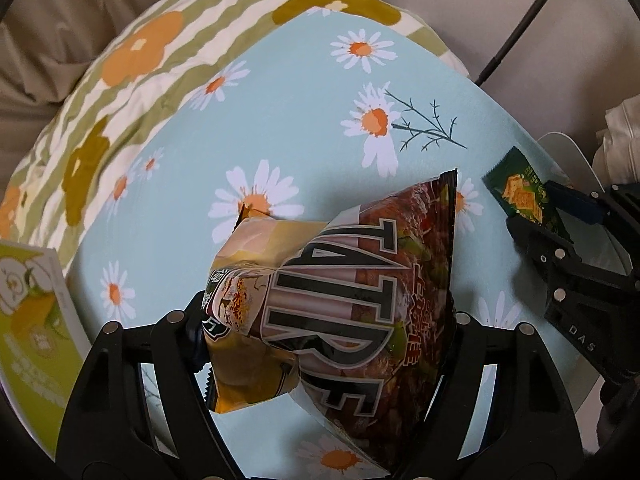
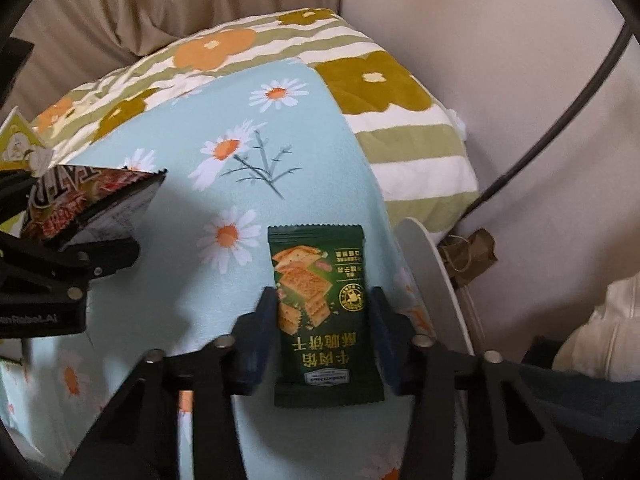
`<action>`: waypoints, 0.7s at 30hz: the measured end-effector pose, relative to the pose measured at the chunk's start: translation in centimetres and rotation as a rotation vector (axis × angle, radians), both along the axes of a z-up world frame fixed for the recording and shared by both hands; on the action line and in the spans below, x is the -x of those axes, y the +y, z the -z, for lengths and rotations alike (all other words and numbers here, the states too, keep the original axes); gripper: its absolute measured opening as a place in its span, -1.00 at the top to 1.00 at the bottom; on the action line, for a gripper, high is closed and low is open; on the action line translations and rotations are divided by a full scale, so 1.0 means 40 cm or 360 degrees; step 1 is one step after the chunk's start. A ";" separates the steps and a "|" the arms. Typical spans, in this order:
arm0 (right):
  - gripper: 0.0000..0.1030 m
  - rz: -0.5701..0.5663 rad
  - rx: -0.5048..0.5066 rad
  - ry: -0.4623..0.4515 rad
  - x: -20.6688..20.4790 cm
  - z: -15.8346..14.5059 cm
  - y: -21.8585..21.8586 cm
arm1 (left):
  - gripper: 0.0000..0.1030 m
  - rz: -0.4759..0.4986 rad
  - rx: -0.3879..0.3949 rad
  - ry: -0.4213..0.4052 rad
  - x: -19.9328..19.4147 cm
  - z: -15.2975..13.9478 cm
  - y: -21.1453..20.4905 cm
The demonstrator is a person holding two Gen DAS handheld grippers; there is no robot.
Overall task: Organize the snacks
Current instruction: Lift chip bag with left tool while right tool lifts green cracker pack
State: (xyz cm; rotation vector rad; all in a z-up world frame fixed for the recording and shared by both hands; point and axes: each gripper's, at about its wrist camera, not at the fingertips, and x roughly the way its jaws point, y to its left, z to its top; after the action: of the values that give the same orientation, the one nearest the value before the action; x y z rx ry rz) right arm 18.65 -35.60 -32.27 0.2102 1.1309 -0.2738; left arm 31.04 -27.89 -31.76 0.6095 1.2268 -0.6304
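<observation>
Our left gripper [image 1: 328, 320] squeezes the chip bag [image 1: 340, 300], our right gripper [image 2: 324, 332] pinches the cracker packet [image 2: 320, 312] over the daisy cloth [image 1: 280, 120]; both snacks gripped, neither placed yet

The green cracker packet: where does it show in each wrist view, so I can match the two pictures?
Left wrist view: green cracker packet at the right edge, between the right gripper's fingers.
Right wrist view: the packet sits low in the centre, between the blue pads.
Shared landmark: the stemmed daisy printed on the blue cloth.
</observation>
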 end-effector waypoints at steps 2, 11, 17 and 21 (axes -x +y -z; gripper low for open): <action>0.23 -0.0014 -0.0017 -0.0017 0.002 -0.004 0.000 | -0.43 -0.0017 0.0001 0.0002 0.000 0.000 0.008; 0.24 -0.0127 -0.0067 -0.0156 0.018 -0.118 0.019 | -0.42 -0.0223 0.0144 -0.0041 0.018 -0.115 0.075; 0.24 -0.0354 -0.0079 -0.0294 0.013 -0.260 0.074 | -0.42 -0.0453 0.0308 -0.0206 0.060 -0.287 0.172; 0.24 -0.0559 -0.0119 -0.0376 0.000 -0.346 0.136 | -0.42 -0.0667 0.0382 -0.0334 0.096 -0.402 0.278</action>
State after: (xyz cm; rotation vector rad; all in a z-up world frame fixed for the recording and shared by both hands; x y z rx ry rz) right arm 18.66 -30.16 -18.42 0.1033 0.9247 0.1036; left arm 27.21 -16.78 -15.68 0.2000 1.0212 -0.3425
